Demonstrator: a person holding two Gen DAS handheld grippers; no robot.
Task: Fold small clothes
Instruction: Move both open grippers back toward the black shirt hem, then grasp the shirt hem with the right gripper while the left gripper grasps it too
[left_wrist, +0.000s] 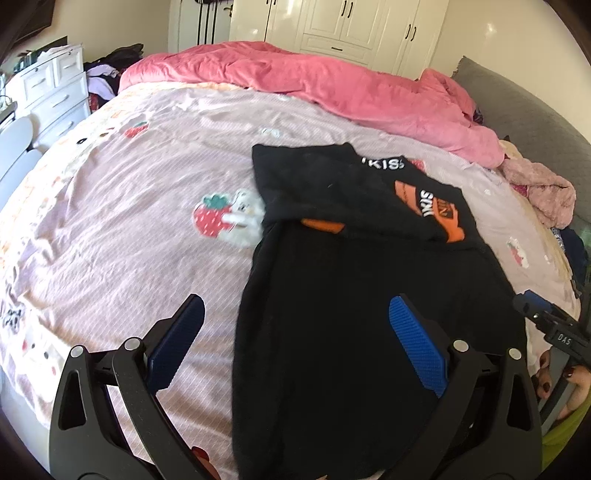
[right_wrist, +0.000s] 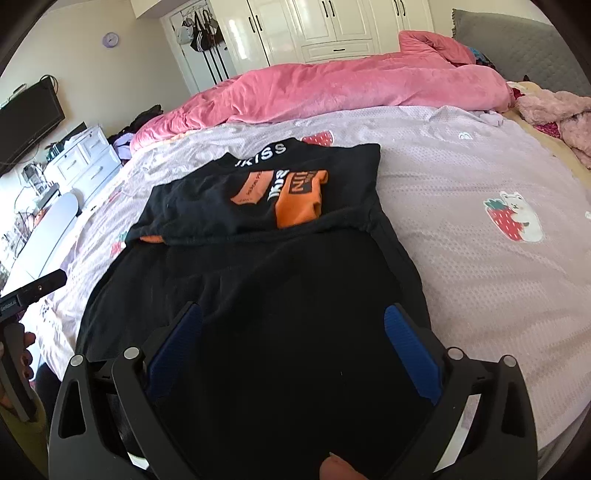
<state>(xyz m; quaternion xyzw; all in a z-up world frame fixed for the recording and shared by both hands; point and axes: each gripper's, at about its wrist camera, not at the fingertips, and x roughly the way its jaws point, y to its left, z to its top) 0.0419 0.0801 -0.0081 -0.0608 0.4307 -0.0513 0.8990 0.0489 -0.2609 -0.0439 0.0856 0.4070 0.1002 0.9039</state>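
A small black garment (left_wrist: 362, 295) (right_wrist: 280, 280) with orange patches and white lettering lies on the bed, its far part folded back over itself. My left gripper (left_wrist: 295, 314) hovers open above the garment's near left edge; one blue pad is over the sheet, the other over the black cloth. Above the near middle of the garment my right gripper (right_wrist: 293, 321) is open too, both blue pads over black cloth and nothing between them. The right gripper's tip (left_wrist: 546, 314) shows at the right of the left wrist view.
The pale pink bedsheet (left_wrist: 129, 229) (right_wrist: 461, 177) with strawberry prints spreads around. A bunched pink duvet (left_wrist: 332, 81) (right_wrist: 351, 88) lies at the far side. Fluffy pink clothes (left_wrist: 543, 188) sit at the right. A white drawer unit (left_wrist: 48, 88) and white wardrobes (right_wrist: 332, 26) stand beyond.
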